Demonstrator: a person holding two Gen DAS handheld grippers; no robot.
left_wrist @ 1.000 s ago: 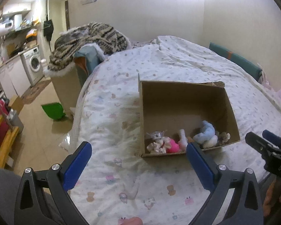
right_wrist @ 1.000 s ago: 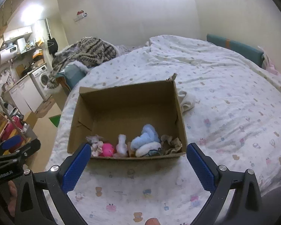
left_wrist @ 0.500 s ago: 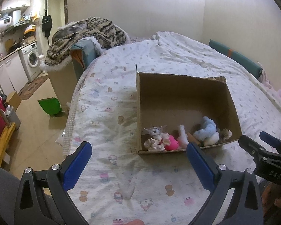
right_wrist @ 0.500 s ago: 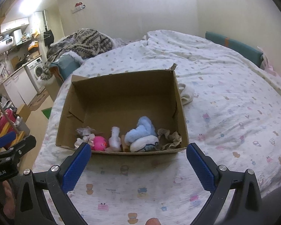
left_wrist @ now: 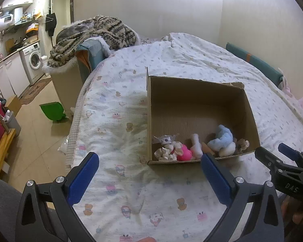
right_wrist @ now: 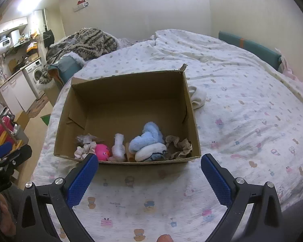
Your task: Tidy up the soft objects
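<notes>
An open cardboard box (left_wrist: pixel 200 92) (right_wrist: pixel 129 84) sits on the bed. Along its near wall lie soft things: a light blue plush (right_wrist: pixel 147 137) (left_wrist: pixel 221 139), a pink ball toy (right_wrist: pixel 102 151) (left_wrist: pixel 183 154), a white roll (right_wrist: pixel 119 146), a pale crumpled cloth (right_wrist: pixel 84 148) and a brown cloth (right_wrist: pixel 178 144). A white cloth (right_wrist: pixel 198 97) lies on the bed just right of the box. My left gripper (left_wrist: pixel 149 173) is open and empty, near the box's front left corner. My right gripper (right_wrist: pixel 149 172) is open and empty, just before the box's front wall.
The bed has a white patterned sheet (right_wrist: pixel 242 121). A striped blanket (left_wrist: pixel 95 32) is piled on a bin at the far left. The bed's left edge drops to a tiled floor with a green dustpan (left_wrist: pixel 51 111), a washing machine (left_wrist: pixel 33 60) and a teal headboard pad (right_wrist: pixel 250 47).
Both grippers have risen and tilted a little, so the box sits lower and nearer in each view. Both stay open and empty. The box contents have not moved.
</notes>
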